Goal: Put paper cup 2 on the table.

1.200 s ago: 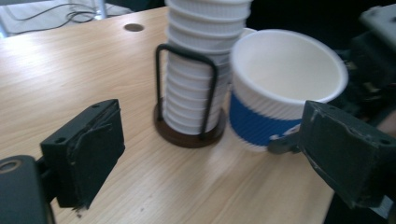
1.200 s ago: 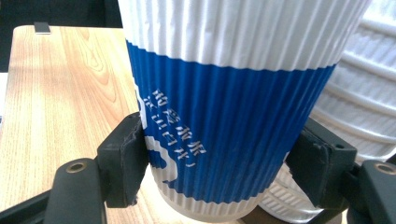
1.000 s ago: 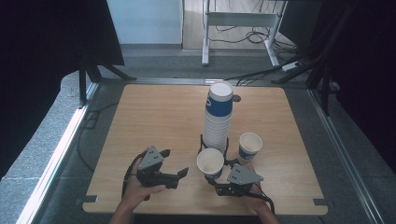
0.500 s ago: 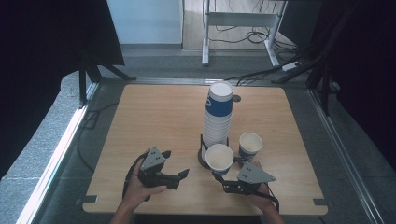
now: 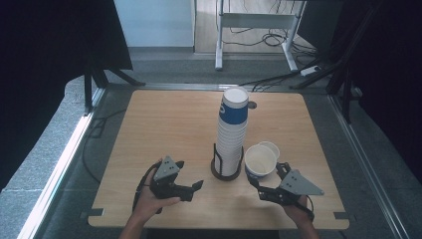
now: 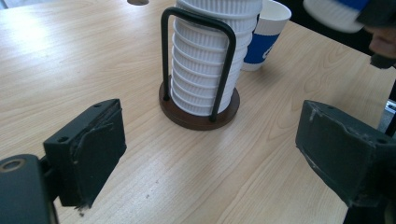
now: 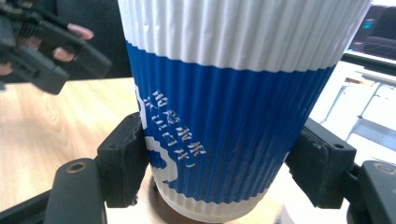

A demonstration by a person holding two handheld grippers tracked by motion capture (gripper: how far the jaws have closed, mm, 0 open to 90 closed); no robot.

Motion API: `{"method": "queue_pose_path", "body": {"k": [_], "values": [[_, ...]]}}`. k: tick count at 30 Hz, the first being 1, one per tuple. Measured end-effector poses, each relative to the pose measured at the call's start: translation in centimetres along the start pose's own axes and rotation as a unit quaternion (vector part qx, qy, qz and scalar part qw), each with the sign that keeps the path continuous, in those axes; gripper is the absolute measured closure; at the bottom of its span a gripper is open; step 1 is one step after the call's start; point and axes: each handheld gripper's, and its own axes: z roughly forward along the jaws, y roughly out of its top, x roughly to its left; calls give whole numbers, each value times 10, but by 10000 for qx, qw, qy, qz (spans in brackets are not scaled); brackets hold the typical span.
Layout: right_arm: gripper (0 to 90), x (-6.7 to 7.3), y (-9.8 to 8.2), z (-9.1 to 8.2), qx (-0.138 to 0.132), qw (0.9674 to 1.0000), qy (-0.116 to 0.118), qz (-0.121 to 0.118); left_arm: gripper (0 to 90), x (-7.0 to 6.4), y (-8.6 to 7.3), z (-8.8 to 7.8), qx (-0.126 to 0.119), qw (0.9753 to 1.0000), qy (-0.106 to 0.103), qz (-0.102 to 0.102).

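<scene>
A tall stack of white ribbed paper cups [image 5: 231,134], the top one banded blue, stands in a black wire holder [image 5: 226,172] at the table's middle. My right gripper [image 5: 267,175] is shut on a blue-and-white paper cup [image 5: 260,160] and holds it upright off the table, just right of the stack. In the right gripper view both pads press the sides of that cup [image 7: 224,93]. A second cup [image 5: 272,148] stands on the table just behind it. My left gripper [image 5: 191,186] rests open near the front edge, pointing at the holder [image 6: 196,70], with nothing between its jaws.
The wooden table [image 5: 164,124] has a small round hole [image 5: 252,105] behind the stack. Metal frame legs and cables lie on the floor beyond the far edge. The person's hands come in from the bottom of the high view.
My right gripper has lifted the cup and carried it rightwards, from in front of the holder to beside the standing cup. The left gripper has stayed still.
</scene>
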Motion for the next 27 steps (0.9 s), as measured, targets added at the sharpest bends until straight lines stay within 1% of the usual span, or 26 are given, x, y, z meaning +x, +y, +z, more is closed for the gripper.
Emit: {"method": "queue_pose_path", "body": {"k": [1,5,10,12,17,23,27], "values": [[274,-3,1,-4,-39,10000,-25,21,83,1,0,0,-14,10000,3,-14],[274,-15,6,-18,-138,9995,-301,11,85,2,-2,-3,-21,10000,44,-20],[275,-32,6,-32,-168,9978,-632,83,85,0,-3,-6,-27,10000,6,32],[275,-38,3,-36,-132,9967,-793,103,86,-2,-3,-5,-7,10000,-5,54],[275,-55,-7,-45,-29,9939,-1064,279,86,-3,-3,-2,64,10000,-1,72],[275,-67,-23,-46,165,9905,-1288,443,97,-3,-4,1,143,9999,25,64],[275,-76,-33,-47,316,9870,-1458,598,97,-4,-4,1,133,9999,7,82]]}}
